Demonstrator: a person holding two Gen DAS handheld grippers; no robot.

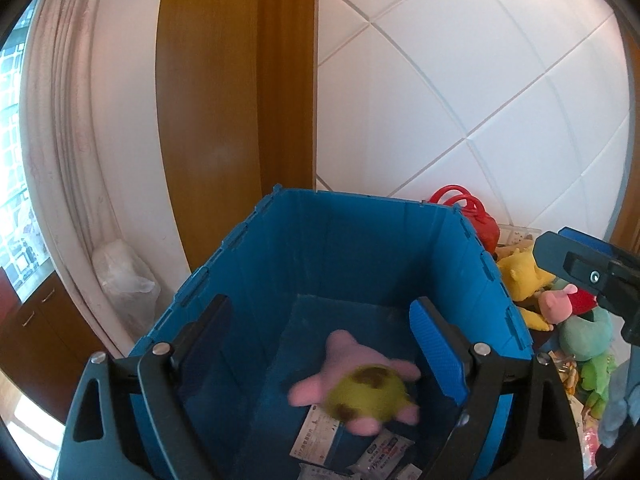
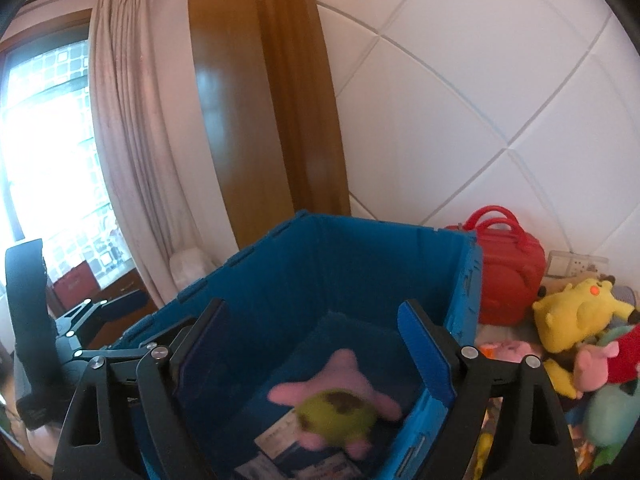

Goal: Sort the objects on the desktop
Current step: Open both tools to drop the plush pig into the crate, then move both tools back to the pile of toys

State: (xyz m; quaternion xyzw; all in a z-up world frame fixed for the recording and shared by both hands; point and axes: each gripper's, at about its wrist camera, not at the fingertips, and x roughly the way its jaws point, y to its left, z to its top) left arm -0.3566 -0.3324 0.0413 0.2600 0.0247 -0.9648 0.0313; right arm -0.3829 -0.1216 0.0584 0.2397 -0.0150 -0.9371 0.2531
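Observation:
A pink plush toy with a green shell (image 1: pixel 360 384) (image 2: pixel 336 400) is blurred low inside the blue folding crate (image 1: pixel 360 248) (image 2: pixel 360 268), over white paper packets (image 1: pixel 320 432) (image 2: pixel 280 436) on the crate floor. My left gripper (image 1: pixel 322 344) hangs open over the crate with nothing between its blue pads. My right gripper (image 2: pixel 316 354) is open above the same crate and touches nothing. No finger touches the toy. In the left wrist view, one of the right gripper's fingers (image 1: pixel 560 250) shows at the right edge.
Right of the crate are a red handbag (image 2: pixel 508 276) (image 1: pixel 480 220) and a pile of plush toys, a yellow one (image 2: pixel 572 312) (image 1: pixel 520 276) among them. A white tiled wall and a wooden door frame (image 2: pixel 272 100) stand behind. A curtain (image 2: pixel 128 120) and window are at left.

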